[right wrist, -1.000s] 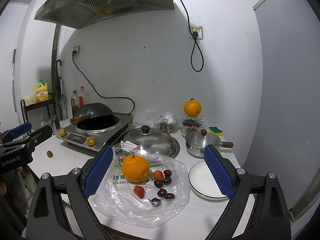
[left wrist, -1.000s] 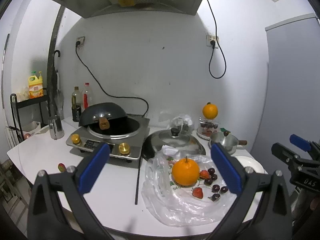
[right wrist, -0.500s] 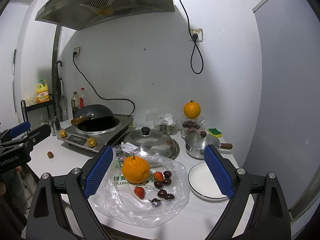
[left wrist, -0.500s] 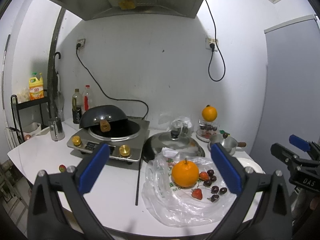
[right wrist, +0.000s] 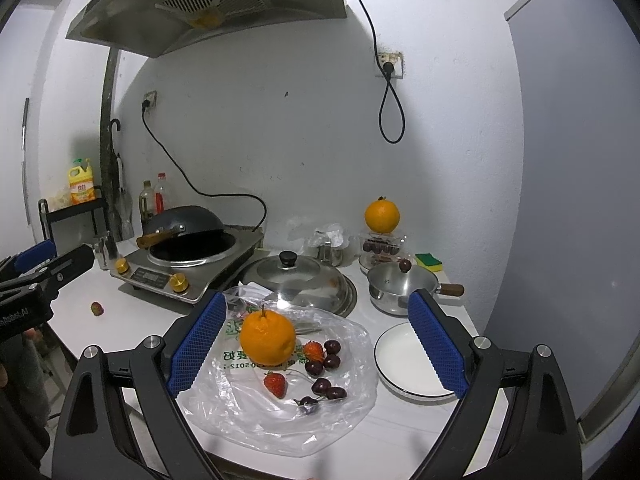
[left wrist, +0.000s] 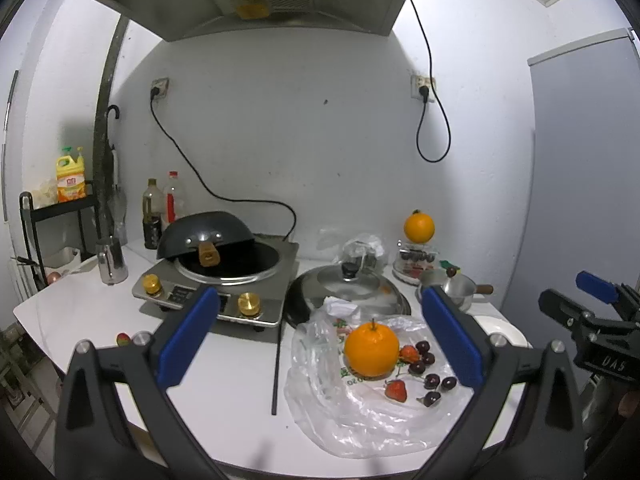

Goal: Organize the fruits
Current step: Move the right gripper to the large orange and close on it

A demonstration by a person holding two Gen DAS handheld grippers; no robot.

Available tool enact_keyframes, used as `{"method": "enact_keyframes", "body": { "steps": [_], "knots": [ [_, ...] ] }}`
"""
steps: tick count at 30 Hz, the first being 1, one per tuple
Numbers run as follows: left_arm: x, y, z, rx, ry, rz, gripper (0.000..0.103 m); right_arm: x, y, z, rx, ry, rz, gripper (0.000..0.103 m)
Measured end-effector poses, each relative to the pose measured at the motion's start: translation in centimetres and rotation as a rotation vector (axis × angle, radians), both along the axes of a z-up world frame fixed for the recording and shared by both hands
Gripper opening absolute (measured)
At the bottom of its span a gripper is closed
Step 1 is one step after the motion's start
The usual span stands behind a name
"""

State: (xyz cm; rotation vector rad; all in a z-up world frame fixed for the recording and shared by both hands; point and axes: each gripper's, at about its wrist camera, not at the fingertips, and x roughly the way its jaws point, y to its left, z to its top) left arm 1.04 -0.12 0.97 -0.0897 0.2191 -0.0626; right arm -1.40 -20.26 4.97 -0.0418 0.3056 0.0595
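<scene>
Two grippers: both were held above the near edge of the white countertop, with nothing between their fingers.
Left gripper: its blue-padded black fingers were spread wide apart, and no object was touched.
Right gripper: its blue ribbed pads were likewise set wide apart and were kept clear of the fruit.
Large orange with a short stem: it was seen resting on the crumpled clear plastic bag spread flat on the countertop, between the right gripper's pads in that view.
Red strawberries: one was laid in front of the orange and another just beside it on the right, both on the bag.
Dark cherries: several were scattered on the bag to the right of the strawberries.
Round white plate with a dark rim: it was placed just to the right of the bag and was seen bare.
Small steel saucepan with a wooden handle: it was set behind the plate.
Second orange: it was perched on a clear container of dark fruit near the wall.
Domed steel lid with a black knob: it was found behind the bag.
Silver induction cooker: it was set to the left, with a tilted black wok on it.
Small reddish fruit: it was left alone on the countertop, well apart from the bag.
</scene>
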Motion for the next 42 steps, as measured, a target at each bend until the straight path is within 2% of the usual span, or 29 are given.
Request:
{"method": "enact_keyframes", "body": {
  "steps": [17, 42],
  "knots": [
    [3.2, 0.4, -1.2, 0.012, 0.035, -0.013, 0.102, 3.3, 0.2, -0.9, -0.007, 0.045, -0.004, 0.094],
    [13.6, 4.6, -9.2, -0.022, 0.232, 0.020, 0.102, 15.6, 4.4, -8.3, -0.023, 0.268, 0.098, 0.094]
  ]
}}
